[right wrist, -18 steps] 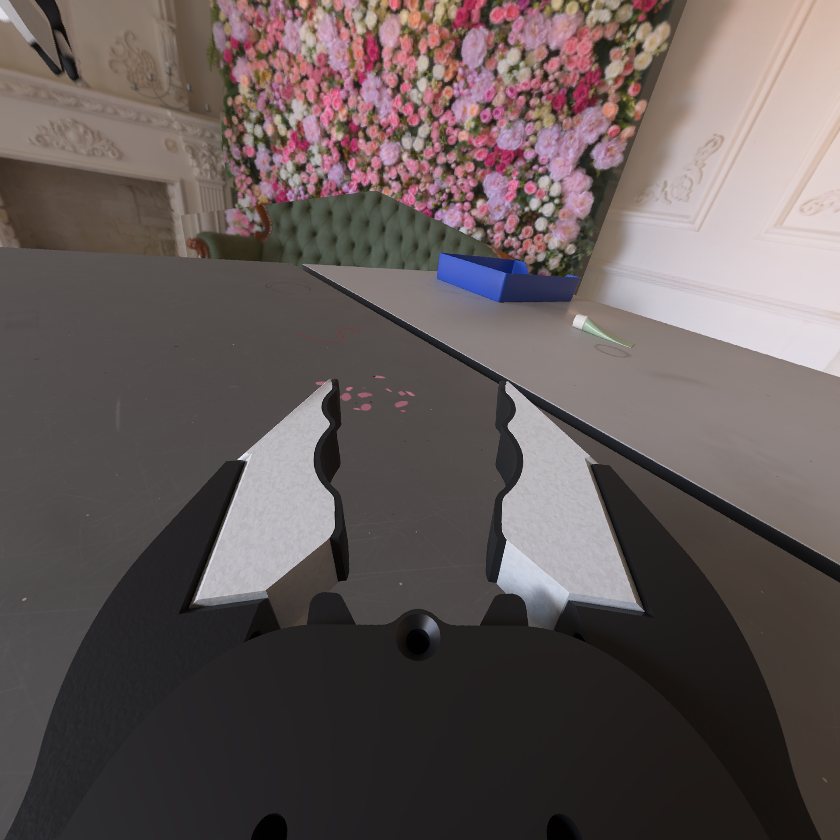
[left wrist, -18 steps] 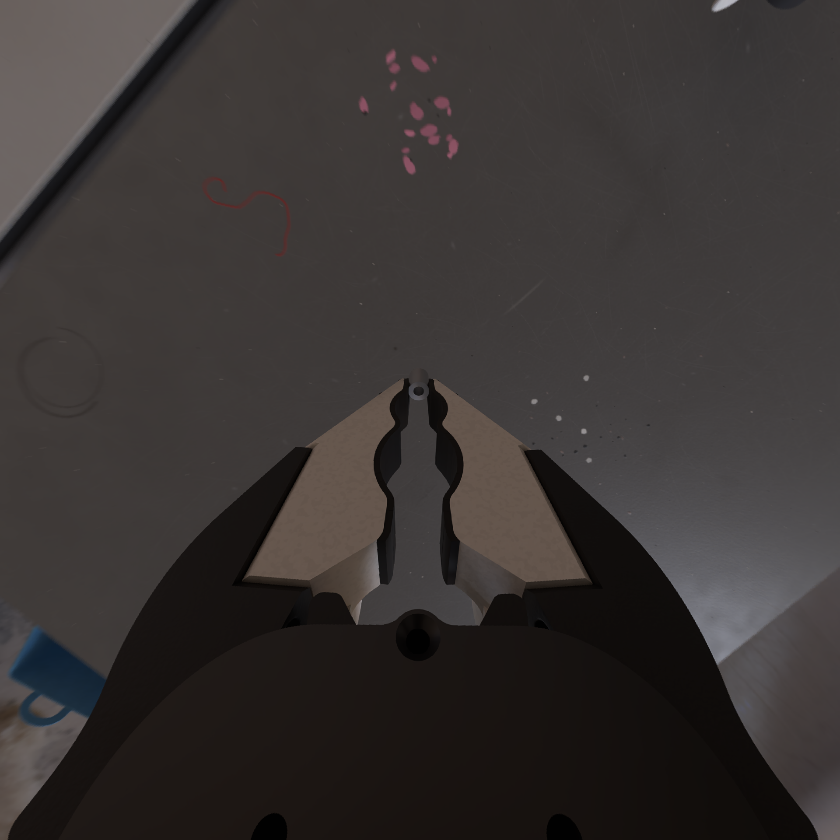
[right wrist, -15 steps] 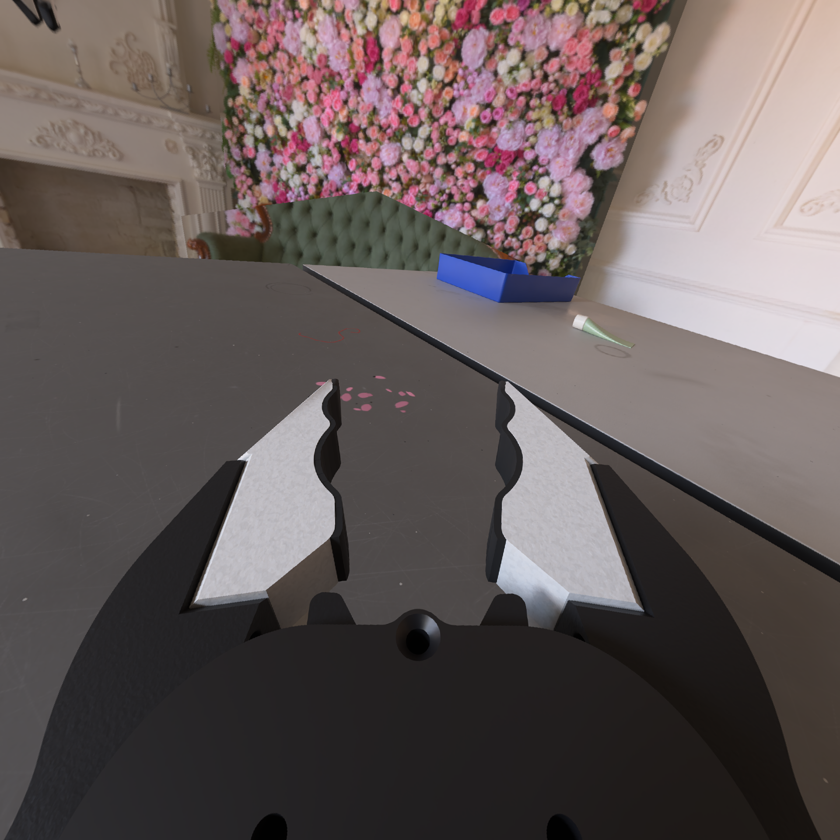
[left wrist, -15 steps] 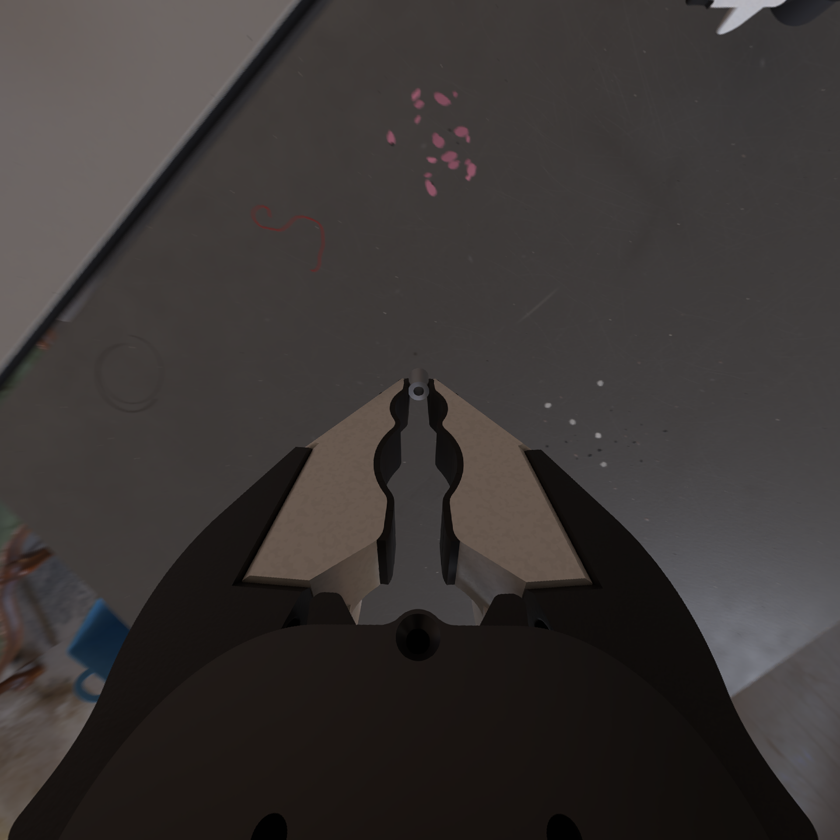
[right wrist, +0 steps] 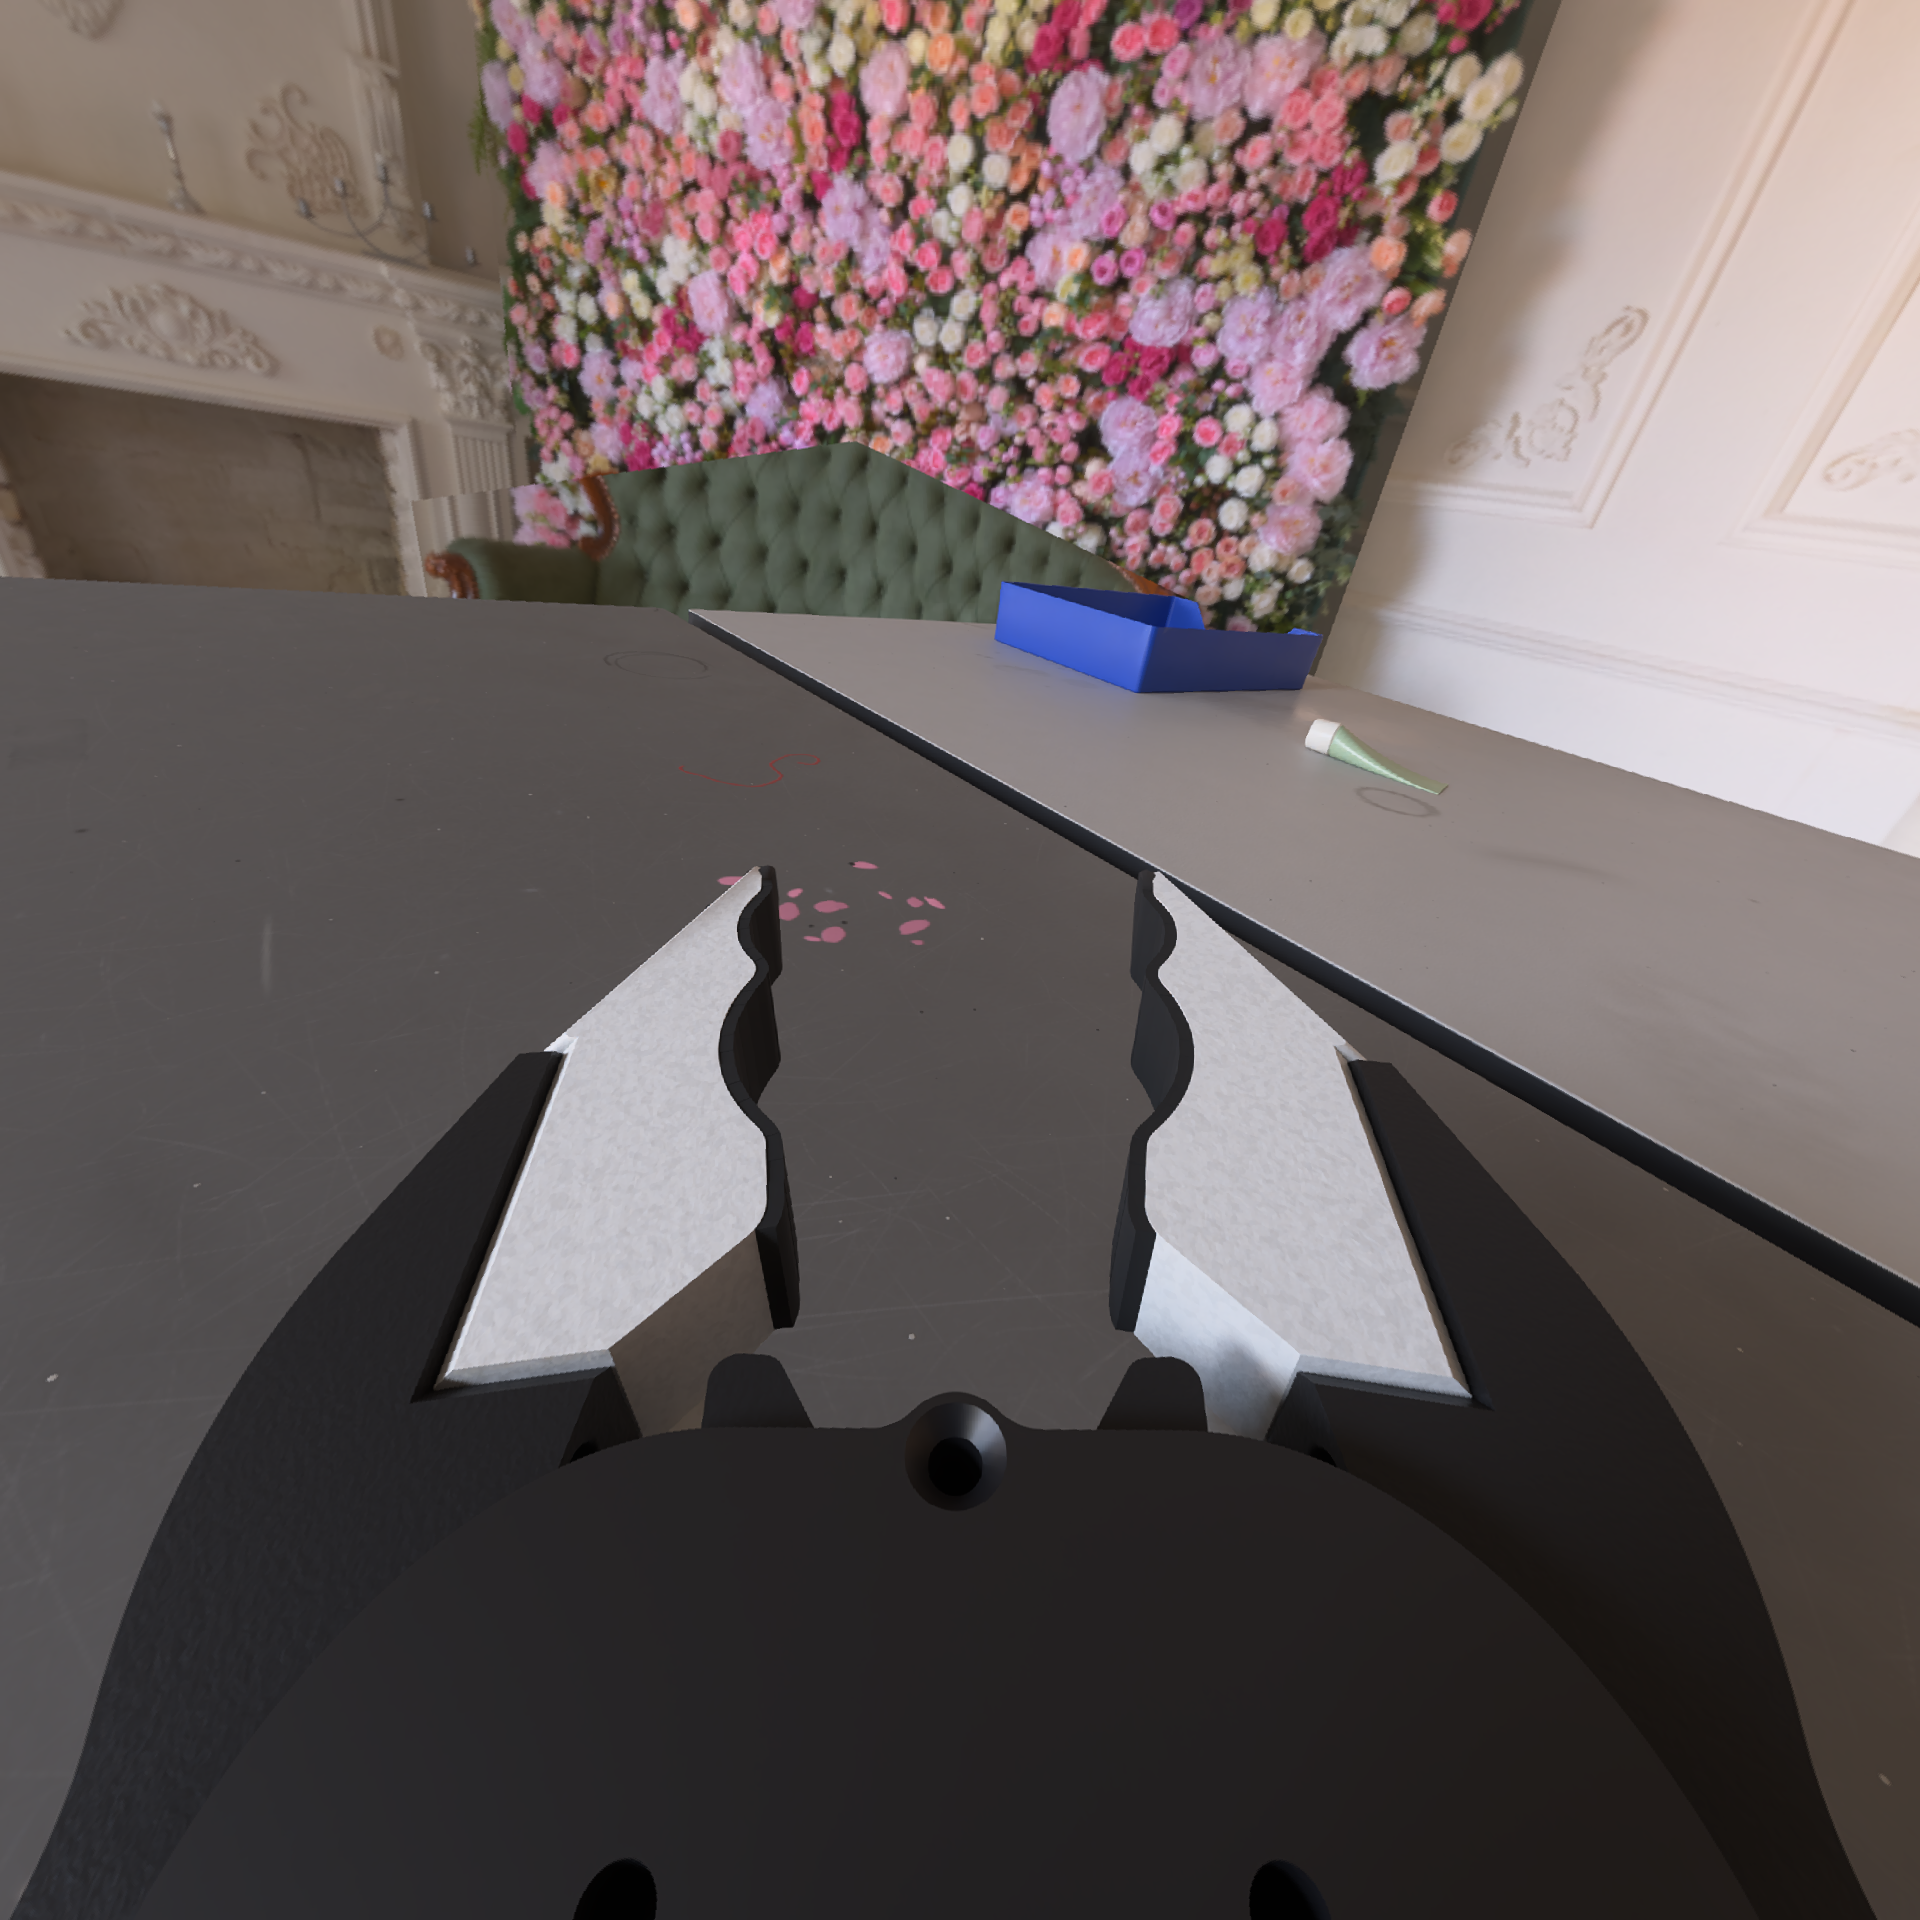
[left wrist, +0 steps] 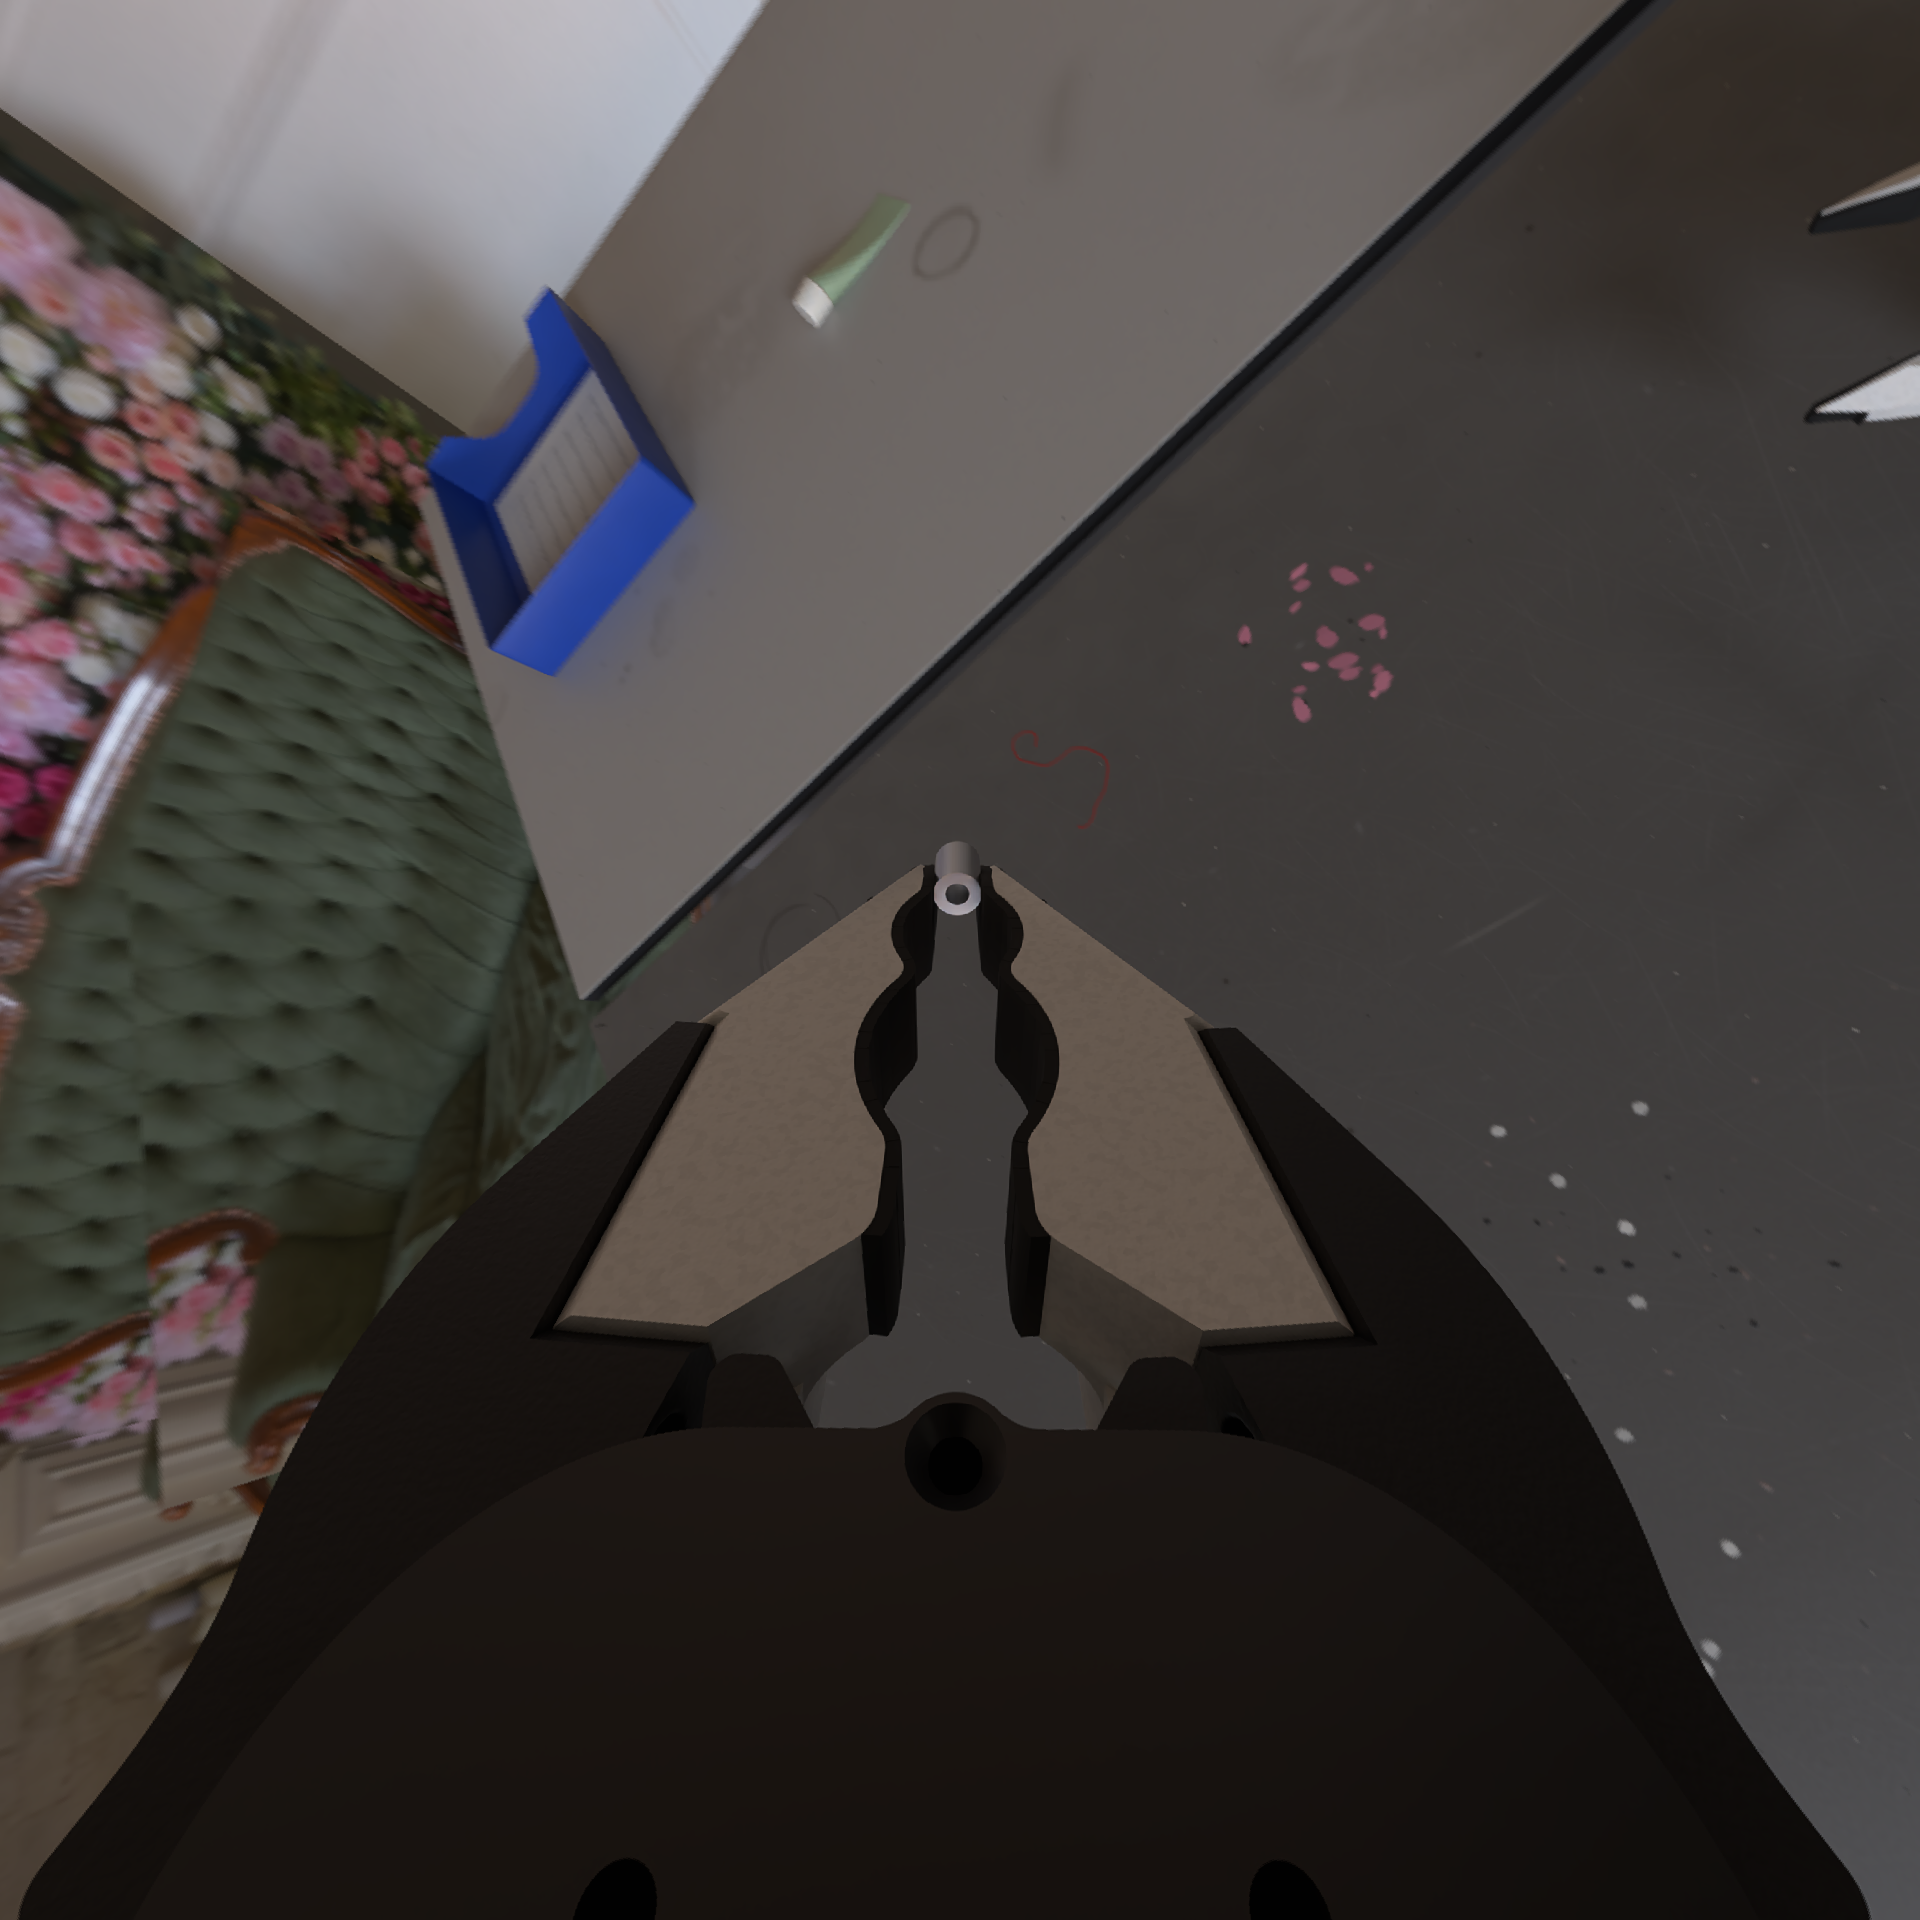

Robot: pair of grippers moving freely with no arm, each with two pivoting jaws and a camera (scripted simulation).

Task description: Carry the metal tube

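Now, in the left wrist view, the left gripper [left wrist: 957, 883] is clenched on the metal tube [left wrist: 957, 894], pinched at its very tips with the open end facing the camera. Moments ago only dark table [left wrist: 1558, 935] lay beneath; the grey table [left wrist: 1039, 416], blue tray [left wrist: 566, 499] at ten o'clock and green cone [left wrist: 852, 260] have swung in, so the carry looks underway. In the right wrist view, the right gripper [right wrist: 956, 883] hangs spread and empty, unchanged, tray at one o'clock.

No readable text, labels, brands or numbers anywhere — only a red scribble [left wrist: 1070, 774] on the dark table [left wrist: 1558, 935]
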